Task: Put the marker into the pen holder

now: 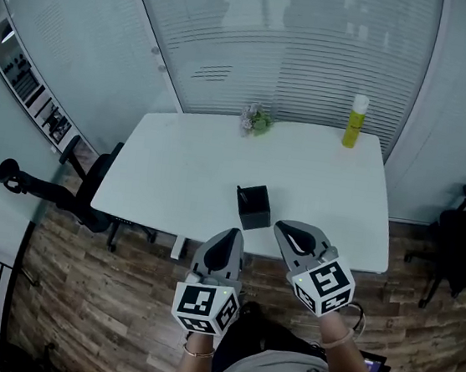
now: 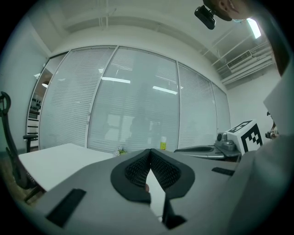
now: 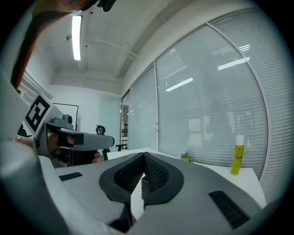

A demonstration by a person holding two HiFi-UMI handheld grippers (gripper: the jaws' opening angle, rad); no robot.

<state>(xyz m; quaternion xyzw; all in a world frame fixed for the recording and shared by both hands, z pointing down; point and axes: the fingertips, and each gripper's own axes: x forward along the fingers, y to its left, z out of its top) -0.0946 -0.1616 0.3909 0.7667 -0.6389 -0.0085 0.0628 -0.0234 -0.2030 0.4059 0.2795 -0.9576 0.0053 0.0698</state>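
The black square pen holder [image 1: 254, 206] stands near the front edge of the white table [image 1: 185, 167]. No marker shows in any view. My left gripper [image 1: 231, 234] hangs just before the table's front edge, to the holder's near left, its jaws shut with nothing between them. My right gripper [image 1: 282, 227] sits just right of the holder, also shut and holding nothing. In the left gripper view the pads [image 2: 138, 169] meet at a point. In the right gripper view a dark box edge, probably the holder [image 3: 143, 186], shows behind the closed pads [image 3: 156, 173].
A yellow bottle [image 1: 356, 120] stands at the table's far right and a small plant [image 1: 256, 121] at the far middle. Black office chairs stand left [image 1: 82, 179] and right [image 1: 461, 238] of the table. A glass wall with blinds lies behind it.
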